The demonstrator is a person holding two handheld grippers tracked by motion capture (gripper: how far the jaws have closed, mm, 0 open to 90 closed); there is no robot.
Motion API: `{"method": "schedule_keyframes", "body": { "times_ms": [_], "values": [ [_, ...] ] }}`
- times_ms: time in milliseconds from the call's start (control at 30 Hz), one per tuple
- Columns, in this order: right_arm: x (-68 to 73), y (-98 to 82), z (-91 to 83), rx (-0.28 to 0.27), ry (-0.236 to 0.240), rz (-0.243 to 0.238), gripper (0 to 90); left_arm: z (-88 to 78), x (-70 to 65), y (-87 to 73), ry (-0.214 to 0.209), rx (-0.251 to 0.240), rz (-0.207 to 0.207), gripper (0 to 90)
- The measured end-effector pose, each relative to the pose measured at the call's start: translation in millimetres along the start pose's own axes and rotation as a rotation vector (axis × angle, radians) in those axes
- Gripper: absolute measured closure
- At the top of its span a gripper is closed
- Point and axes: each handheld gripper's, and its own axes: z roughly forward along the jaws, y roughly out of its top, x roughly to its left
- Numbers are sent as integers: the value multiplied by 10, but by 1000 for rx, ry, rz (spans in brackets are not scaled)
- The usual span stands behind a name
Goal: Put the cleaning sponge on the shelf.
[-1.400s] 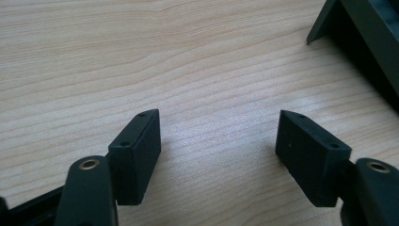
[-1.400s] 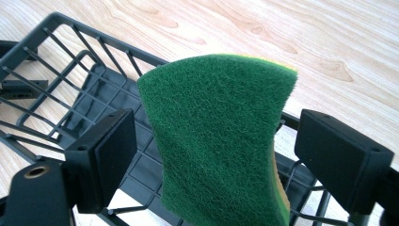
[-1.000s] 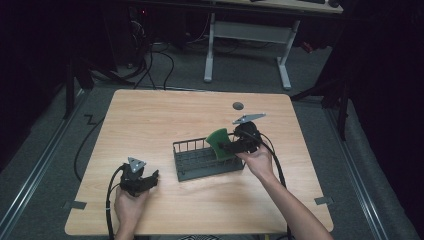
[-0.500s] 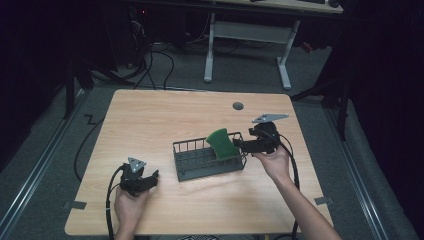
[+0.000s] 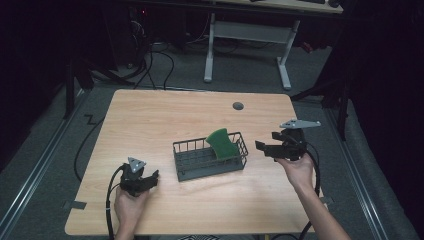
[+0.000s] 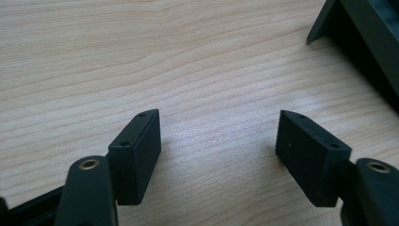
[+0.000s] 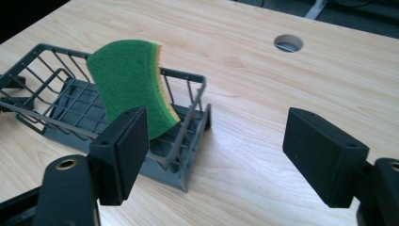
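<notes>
A green sponge with a yellow back (image 5: 222, 144) (image 7: 127, 89) stands on edge in the right end of a dark wire basket (image 5: 210, 171) (image 7: 47, 75) and leans on its end wall. My right gripper (image 5: 263, 148) (image 7: 221, 146) hovers to the right of the basket with its jaws pointing at it. They are open and hold nothing. My left gripper (image 5: 152, 177) (image 6: 219, 155) rests low over the wood near the front left, also open and empty. The basket's corner (image 6: 362, 42) lies ahead of it.
The wooden table (image 5: 150, 120) has a round cable hole (image 5: 238, 106) (image 7: 287, 43) at the back right. Behind it stand a white desk frame (image 5: 250, 30) and cables on the dark floor. Bare wood surrounds the basket.
My right gripper has pulled away from the sponge, moving right and slightly up, with nothing in its jaws. The sponge stays leaning in the basket. The left gripper has not moved.
</notes>
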Motion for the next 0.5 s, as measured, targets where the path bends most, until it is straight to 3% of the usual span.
{"method": "schedule_keyframes", "body": {
  "times_ms": [300, 500],
  "values": [
    [-166, -226, -170, -30, -14, 48, 249, 0, 0, 0, 0, 0, 0, 319],
    [-206, -366, -230, -33, -14, 66, 254, -1, -1, 0, 1, 1, 1, 319]
  ]
}}
